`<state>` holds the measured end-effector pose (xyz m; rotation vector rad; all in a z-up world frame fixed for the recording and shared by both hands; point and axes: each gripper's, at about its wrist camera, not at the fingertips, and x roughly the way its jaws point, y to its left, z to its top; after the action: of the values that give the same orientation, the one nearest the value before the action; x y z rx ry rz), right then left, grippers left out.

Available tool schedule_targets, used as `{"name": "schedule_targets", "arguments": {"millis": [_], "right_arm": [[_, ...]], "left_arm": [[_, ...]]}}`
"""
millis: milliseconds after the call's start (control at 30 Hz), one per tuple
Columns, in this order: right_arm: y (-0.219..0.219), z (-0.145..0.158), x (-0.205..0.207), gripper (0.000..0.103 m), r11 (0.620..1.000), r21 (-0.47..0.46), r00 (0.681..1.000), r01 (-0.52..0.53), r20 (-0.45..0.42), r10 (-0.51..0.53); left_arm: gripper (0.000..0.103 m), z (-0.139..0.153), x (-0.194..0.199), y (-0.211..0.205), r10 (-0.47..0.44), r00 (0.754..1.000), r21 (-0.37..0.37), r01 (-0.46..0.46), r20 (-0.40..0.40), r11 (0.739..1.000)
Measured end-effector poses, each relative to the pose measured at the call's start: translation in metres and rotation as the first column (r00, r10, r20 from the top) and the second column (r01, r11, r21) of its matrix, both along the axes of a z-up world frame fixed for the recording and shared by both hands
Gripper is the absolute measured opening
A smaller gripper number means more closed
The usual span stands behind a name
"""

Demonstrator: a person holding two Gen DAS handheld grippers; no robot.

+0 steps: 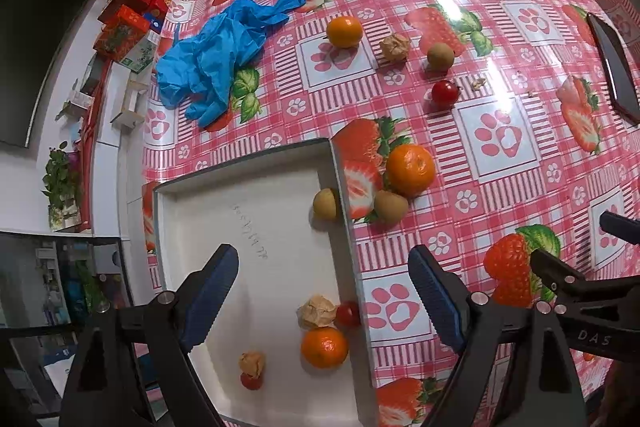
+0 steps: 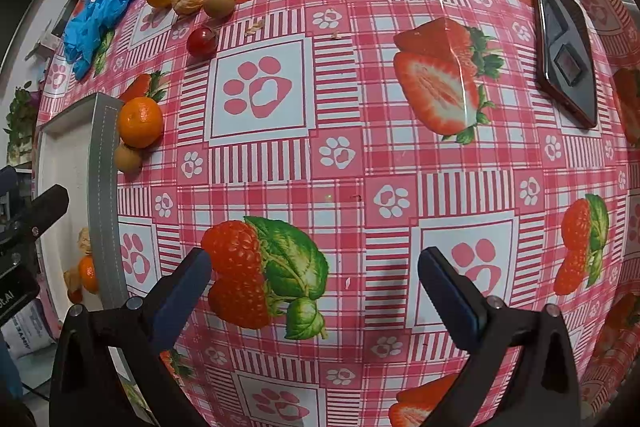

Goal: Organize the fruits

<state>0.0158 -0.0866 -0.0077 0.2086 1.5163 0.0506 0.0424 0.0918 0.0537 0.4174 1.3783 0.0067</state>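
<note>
Left gripper: your jaws are spread wide, nothing between them; it hangs over the right wall of the tray, pointing steeply down.
Right gripper: also spread wide, empty; it points straight down at bare tablecloth, right of the tray.
Tray: white, shallow, at the near left part of the table.
In tray, near right wall: one mandarin, a papery husk fruit and a cherry tomato just beside it; a longan further up, at the same wall.
In tray, near edge: 2nd husk fruit touching a small tomato.
Outside tray, at its far right corner: big mandarin and a brown longan, touching each other, just beside the wall.
Further on table: small mandarin, husk fruit, longan in a row; a tomato near them.
Other: blue gloves toward the table's far left edge; dark phone toward the right edge.
</note>
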Motion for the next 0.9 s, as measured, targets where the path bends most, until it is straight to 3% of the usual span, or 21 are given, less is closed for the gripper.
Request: {"name": "schedule_targets", "arguments": {"millis": [133, 400, 667, 733, 900], "right_arm": [[-0.008, -0.005, -0.002, 0.103, 1.0, -0.026, 1.0, -0.007, 0.001, 0.007], [-0.029, -0.025, -0.015, 0.103, 0.996, -0.091, 0.999, -0.021, -0.028, 0.019], [-0.021, -0.033, -0.022, 0.103, 0.987, -0.141, 0.997, -0.073, -0.026, 0.07], [-0.017, -0.033, -0.024, 0.103, 0.985, -0.153, 0.997, -0.082, -0.026, 0.079], [-0.011, -0.036, -0.03, 0.103, 0.982, -0.168, 0.996, -0.085, -0.02, 0.082]], "left_arm": [[0.088, 0.006, 0.01, 0.0, 0.019, 1.0, -0.088, -0.018, 0.005, 0.996], [0.088, 0.002, 0.035, -0.022, 0.001, 0.999, -0.185, 0.008, 0.046, 0.983], [0.087, -0.035, 0.047, -0.049, -0.055, 0.998, -0.164, 0.057, 0.016, 0.985], [0.074, -0.042, 0.048, -0.053, -0.067, 0.998, -0.161, 0.067, 0.007, 0.985], [0.073, -0.063, 0.052, -0.054, -0.062, 0.997, -0.139, 0.055, -0.048, 0.989]]}}
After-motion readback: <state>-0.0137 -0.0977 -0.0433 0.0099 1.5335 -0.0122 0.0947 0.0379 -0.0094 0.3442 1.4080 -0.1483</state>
